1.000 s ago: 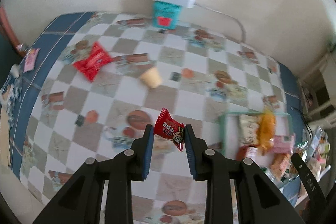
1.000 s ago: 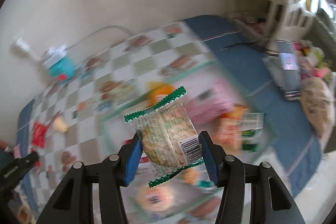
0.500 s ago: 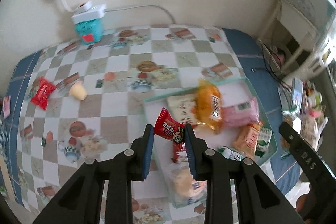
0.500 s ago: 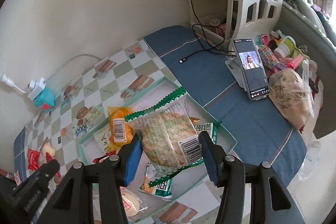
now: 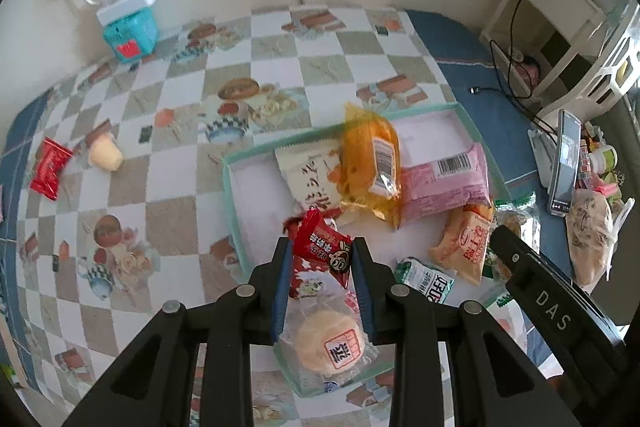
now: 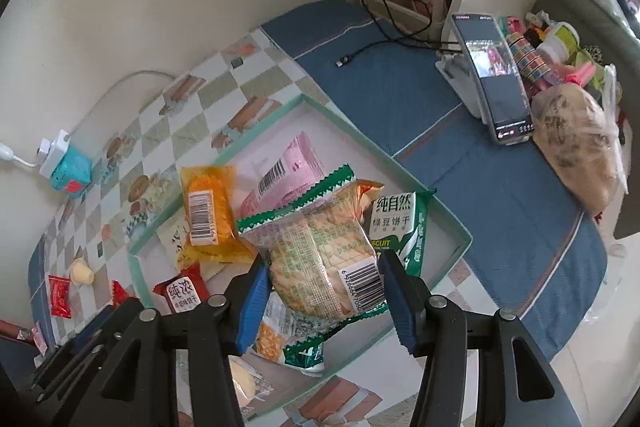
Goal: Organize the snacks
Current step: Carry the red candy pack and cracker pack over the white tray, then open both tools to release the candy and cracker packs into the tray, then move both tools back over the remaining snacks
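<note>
So a second ago my left gripper (image 5: 321, 255) was out over the bare checkered tablecloth (image 5: 168, 211) and now it's swung right over the shallow mint-green-rimmed cardboard tray (image 5: 236, 223). It's clamped tight on a small red foil candy wrapper (image 5: 322, 247), dangling above the tray's near-left end, roughly 7 o'clock of the orange plastic snack bag (image 5: 370, 167).

Right gripper (image 6: 322, 281) came in the same way: the tray was a blur off to the side before, now it's directly underneath. Its jaws are part-closed and squeezing a clear green-edged cracker packet (image 6: 320, 259), hanging over the tray at about 5 o'clock from the pink barcode pouch (image 6: 286, 173).

What that means: both carries look basically done, I'd say just the drops are left. Still strays on the cloth though, a red foil pouch (image 5: 50, 169) and a pale yellow jelly cup (image 5: 105, 155) way out at 9 o'clock.
</note>
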`<state>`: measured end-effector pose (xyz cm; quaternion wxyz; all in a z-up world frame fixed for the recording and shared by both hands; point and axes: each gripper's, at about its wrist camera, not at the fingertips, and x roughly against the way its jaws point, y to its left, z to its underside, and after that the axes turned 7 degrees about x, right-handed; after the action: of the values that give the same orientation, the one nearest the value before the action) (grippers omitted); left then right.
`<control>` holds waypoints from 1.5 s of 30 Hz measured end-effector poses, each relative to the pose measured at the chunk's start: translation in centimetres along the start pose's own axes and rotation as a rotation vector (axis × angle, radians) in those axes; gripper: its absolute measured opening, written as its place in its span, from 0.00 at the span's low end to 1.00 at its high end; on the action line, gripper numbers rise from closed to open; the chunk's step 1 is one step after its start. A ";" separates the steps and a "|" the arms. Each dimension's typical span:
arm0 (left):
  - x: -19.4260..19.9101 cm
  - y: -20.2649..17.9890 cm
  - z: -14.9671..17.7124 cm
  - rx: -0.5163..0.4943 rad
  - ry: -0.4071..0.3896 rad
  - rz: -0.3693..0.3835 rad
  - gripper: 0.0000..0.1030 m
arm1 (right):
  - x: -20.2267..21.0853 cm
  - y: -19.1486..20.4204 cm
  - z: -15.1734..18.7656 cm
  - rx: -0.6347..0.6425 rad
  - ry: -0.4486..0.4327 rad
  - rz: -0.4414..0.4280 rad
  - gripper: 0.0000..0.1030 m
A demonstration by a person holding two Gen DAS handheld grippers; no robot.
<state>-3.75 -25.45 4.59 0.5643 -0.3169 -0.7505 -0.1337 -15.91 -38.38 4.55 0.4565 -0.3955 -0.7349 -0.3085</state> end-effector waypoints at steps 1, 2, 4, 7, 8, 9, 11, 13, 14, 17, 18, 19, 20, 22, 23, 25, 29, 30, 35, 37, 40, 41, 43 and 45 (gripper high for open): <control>-0.3 0.0 0.1 0.003 0.009 0.007 0.30 | -0.1 0.1 0.0 0.003 0.003 -0.007 0.55; -0.6 -0.2 0.1 0.005 0.019 0.014 0.30 | -0.2 0.2 0.0 0.005 0.005 -0.015 0.55; -0.9 -0.5 0.3 -0.002 0.028 0.016 0.30 | -0.4 0.3 0.1 0.003 0.011 -0.041 0.55; -1.2 -1.0 0.5 -0.019 0.029 0.010 0.31 | -0.6 0.5 0.1 0.001 0.018 -0.056 0.55; -1.2 -1.0 0.5 -0.020 0.031 0.013 0.31 | -0.7 0.6 0.1 0.001 0.020 -0.059 0.56; -1.3 -1.1 0.5 -0.022 0.033 0.017 0.31 | -0.8 0.6 0.1 -0.001 0.021 -0.062 0.56; -1.3 -1.1 0.5 -0.026 0.035 0.022 0.31 | -0.9 0.6 0.1 -0.004 0.025 -0.073 0.56; -1.4 -1.1 0.5 -0.023 0.039 0.027 0.31 | -0.9 0.6 0.1 -0.008 0.028 -0.080 0.56; -1.5 -1.1 0.5 -0.021 0.041 0.031 0.33 | -0.9 0.6 0.1 -0.008 0.028 -0.083 0.56; -1.7 -0.9 0.5 -0.012 0.050 0.041 0.36 | -1.0 0.7 0.1 -0.012 0.032 -0.104 0.57; -1.7 -0.9 0.5 -0.011 0.052 0.042 0.37 | -1.1 0.7 0.1 -0.014 0.034 -0.111 0.57; -1.7 -0.8 0.5 -0.008 0.053 0.043 0.37 | -1.1 0.8 0.1 -0.014 0.035 -0.113 0.57; -1.8 -0.7 0.5 -0.005 0.054 0.042 0.39 | -1.2 0.8 0.1 -0.015 0.036 -0.112 0.57; -1.8 -0.5 0.4 0.000 0.055 0.045 0.49 | -1.2 0.8 0.1 -0.015 0.037 -0.109 0.57; -1.7 -0.4 0.4 0.001 0.056 0.047 0.54 | -1.2 0.8 0.0 -0.017 0.037 -0.109 0.57; -1.7 -0.1 0.3 0.010 0.054 0.045 0.56 | -1.2 0.6 0.0 -0.024 0.037 -0.110 0.63; -2.0 0.7 0.2 0.033 0.061 0.027 0.63 | -1.2 0.3 -0.1 -0.036 0.036 -0.101 0.69; -2.1 1.0 0.1 0.043 0.064 0.024 0.66 | -1.2 0.2 -0.1 -0.038 0.037 -0.097 0.71; -2.6 2.9 -0.2 0.100 0.065 -0.006 0.81 | -1.4 0.0 -0.1 -0.039 0.038 -0.073 0.85; -2.7 4.0 -0.3 0.125 0.053 -0.032 0.83 | -1.3 -0.1 -0.1 -0.036 0.032 -0.062 0.96; -2.7 5.6 -0.7 0.172 0.040 -0.055 0.93 | -1.3 -0.2 -0.1 -0.043 0.021 -0.060 1.00; -2.6 6.4 -0.8 0.197 0.034 -0.054 0.93 | -1.2 -0.2 -0.1 -0.043 0.019 -0.060 1.00; -2.3 8.1 -1.0 0.245 0.024 -0.055 0.94 | -1.2 -0.1 -0.1 -0.036 0.013 -0.056 1.00; -1.8 10.0 -1.2 0.295 0.005 -0.080 0.94 | -1.1 0.1 -0.1 -0.026 0.009 -0.046 1.00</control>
<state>3.68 -19.04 1.75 0.6009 -0.1998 -0.7727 -0.0450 -15.46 -38.70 3.64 0.4477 -0.3829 -0.7376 -0.3302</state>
